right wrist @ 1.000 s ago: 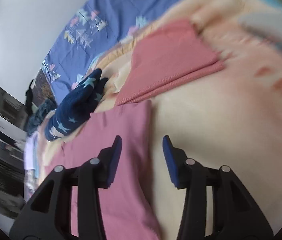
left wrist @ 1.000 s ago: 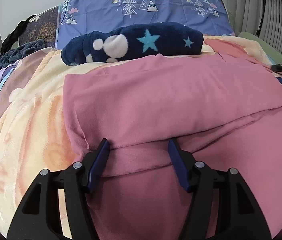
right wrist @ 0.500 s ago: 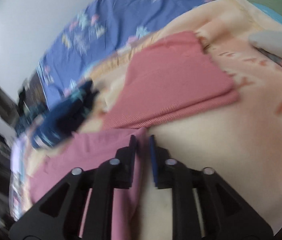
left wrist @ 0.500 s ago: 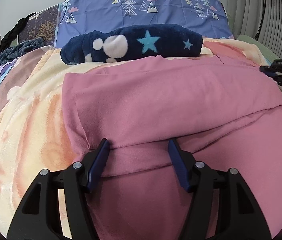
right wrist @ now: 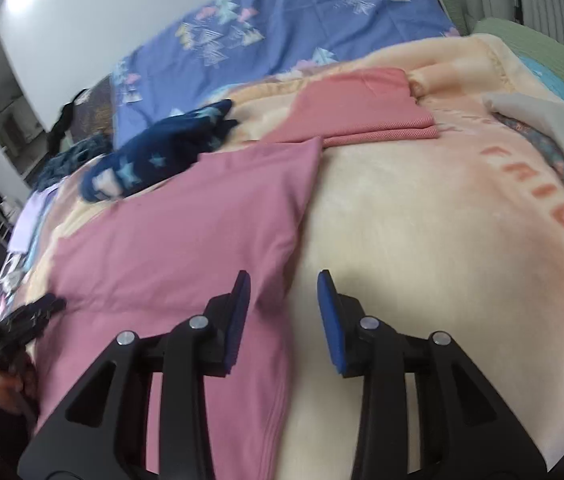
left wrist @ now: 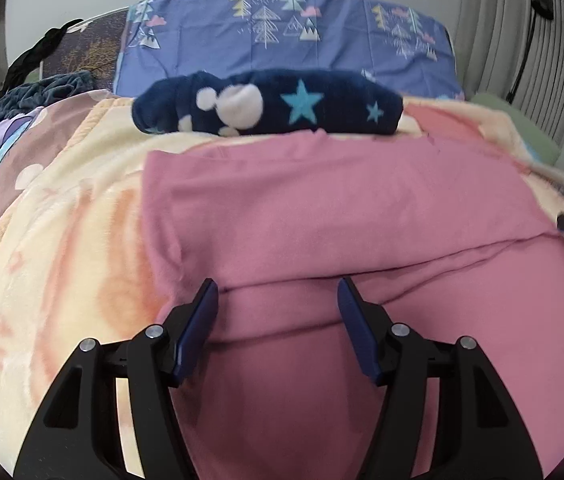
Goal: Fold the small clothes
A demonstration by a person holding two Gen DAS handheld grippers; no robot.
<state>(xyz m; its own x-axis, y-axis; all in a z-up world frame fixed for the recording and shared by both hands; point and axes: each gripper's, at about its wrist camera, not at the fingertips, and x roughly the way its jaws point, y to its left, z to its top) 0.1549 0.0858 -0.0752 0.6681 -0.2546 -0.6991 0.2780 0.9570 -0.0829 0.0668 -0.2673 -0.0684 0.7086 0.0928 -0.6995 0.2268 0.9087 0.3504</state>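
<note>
Moved: right gripper (right wrist: 284, 312) lets go of the pink garment (right wrist: 186, 240), jaws just reopening, empty.
Pose: angled down over its right edge.
Left gripper (left wrist: 278, 322): half open, garment's fold between, unpinched.
Garment: on blanket (right wrist: 422, 220), centre to nine o'clock.

Pink garment (left wrist: 322, 216) cut off below; grey cloth (right wrist: 554, 128) clipped by the right edge.

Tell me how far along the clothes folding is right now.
Done: a coral garment lies folded flat. In hand: the pink garment is spread on the cream blanket, one fold across it; left gripper open over it, right gripper just reopened at its edge, holding nothing. Left: finishing it, then the rumpled navy star garment.
</note>
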